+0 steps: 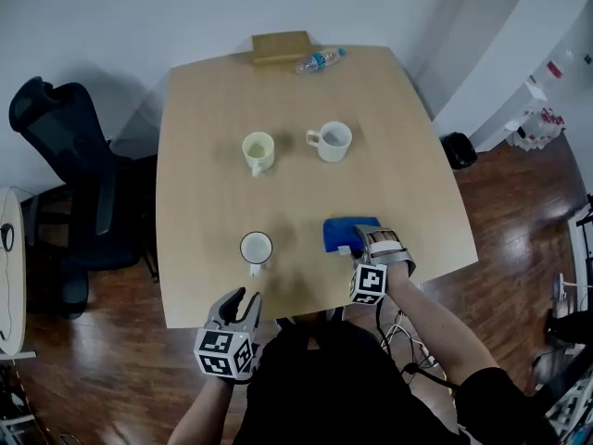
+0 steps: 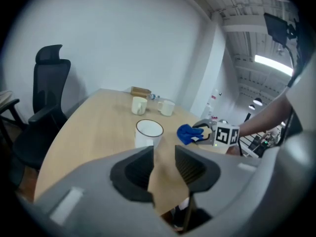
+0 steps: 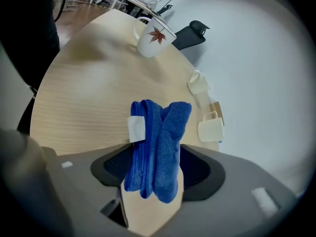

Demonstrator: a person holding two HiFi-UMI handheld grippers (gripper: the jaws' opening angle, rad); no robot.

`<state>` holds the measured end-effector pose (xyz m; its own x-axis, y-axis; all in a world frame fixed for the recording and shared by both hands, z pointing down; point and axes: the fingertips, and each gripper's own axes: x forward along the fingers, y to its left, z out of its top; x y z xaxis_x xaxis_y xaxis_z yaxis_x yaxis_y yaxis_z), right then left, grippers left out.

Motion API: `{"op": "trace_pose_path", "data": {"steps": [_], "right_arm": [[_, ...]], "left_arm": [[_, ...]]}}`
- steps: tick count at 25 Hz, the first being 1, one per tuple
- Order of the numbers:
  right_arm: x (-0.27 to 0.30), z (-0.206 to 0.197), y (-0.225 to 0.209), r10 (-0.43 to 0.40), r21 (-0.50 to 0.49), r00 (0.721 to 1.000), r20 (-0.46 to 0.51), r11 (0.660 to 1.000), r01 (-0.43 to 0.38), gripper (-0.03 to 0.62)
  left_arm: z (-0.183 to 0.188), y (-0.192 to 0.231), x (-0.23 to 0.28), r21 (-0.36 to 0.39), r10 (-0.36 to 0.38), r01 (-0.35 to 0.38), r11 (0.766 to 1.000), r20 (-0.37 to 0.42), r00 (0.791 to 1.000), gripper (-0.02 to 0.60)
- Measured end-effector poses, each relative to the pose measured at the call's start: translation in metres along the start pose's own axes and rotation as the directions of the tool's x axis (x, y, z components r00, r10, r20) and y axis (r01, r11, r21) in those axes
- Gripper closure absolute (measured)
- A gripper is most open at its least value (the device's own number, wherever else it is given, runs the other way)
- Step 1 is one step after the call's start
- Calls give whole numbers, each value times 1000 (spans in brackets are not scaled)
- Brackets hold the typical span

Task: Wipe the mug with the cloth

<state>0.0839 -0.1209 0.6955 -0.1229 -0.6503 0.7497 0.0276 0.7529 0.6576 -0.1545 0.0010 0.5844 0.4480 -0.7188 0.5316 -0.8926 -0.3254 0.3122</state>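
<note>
1. Logging the mug (image 1: 257, 248) standing upright on the table (image 1: 204, 193), near the front edge and left of centre. Mouth facing up, handle pointing back toward the person.
2. Picking out a red leaf print on the mug's side in the right gripper view.
3. Finding the cloth (image 1: 347, 233), blue and folded, lying flat on the table to the right of the mug and clear of it. Showing a white tag along one long edge.
4. Reading the cloth's long axis as running straight along the line of the right jaws, with the far end pointing toward the back of the table.
5. Seeing the right hand-held gripper (image 3: 156, 152) spread wide, one jaw on each side of the cloth, with the cloth filling most of the gap.
6. Seeing the left hand-held gripper (image 1: 246, 297) hovering over the front edge of the table, just short of the mug's handle. Jaws standing narrowly apart, with only bare table between them.
7. Counting two more mugs farther back, well apart from the first: a cream mug (image 1: 258, 151) and a white mug (image 1: 332, 141).
8. Noting a plastic bottle (image 1: 320, 60) lying on its side beside a wooden box (image 1: 281, 46) at the far edge.
</note>
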Motion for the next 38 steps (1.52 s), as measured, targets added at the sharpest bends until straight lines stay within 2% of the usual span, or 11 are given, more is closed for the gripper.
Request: {"op": "trace_pose_path", "data": {"steps": [3,8,12,14,17,20,22,24,27,31,38], "right_arm": [[3,1,-5,36,-1,999,30,999,-36,410],[9,2,-7,123,8,990,68,992,-124,462],[-10,3,-38,127,266,974,185,948,-174,488],[-26,6,-56,124,487,944,307,831,-267,491],[-50,16,-75,86,721,838,538,469,-511,491],[-78,29,-96,-15,713,718,696,125,-690,491],[-95,38,-105,-76,660,657,750,17,-751,491],[-109,47,-109,-111,627,624,773,-8,-779,491],[-119,56,-110,-117,629,623,774,27,-777,490],[-125,62,-113,-118,641,633,765,56,-765,488],[-127,60,-127,-150,643,629,763,73,-763,488]], "left_arm": [[6,5,5,-19,12,-12,1000,3,1000,445],[8,1,14,-19,50,-50,999,5,999,445],[4,10,21,-4,116,-116,993,-16,993,445],[1,17,21,25,147,-146,989,-25,989,445],[-4,21,26,54,137,-134,989,-45,990,409],[-16,19,47,86,121,-113,990,-87,989,321],[-21,22,60,124,146,-134,983,-91,985,316],[-22,32,69,164,200,-187,969,-67,978,316],[-26,48,82,205,271,-258,944,-42,962,335],[-23,51,87,245,293,-280,928,-16,956,476],[-1,37,82,169,151,-143,975,-36,988,520]]}}
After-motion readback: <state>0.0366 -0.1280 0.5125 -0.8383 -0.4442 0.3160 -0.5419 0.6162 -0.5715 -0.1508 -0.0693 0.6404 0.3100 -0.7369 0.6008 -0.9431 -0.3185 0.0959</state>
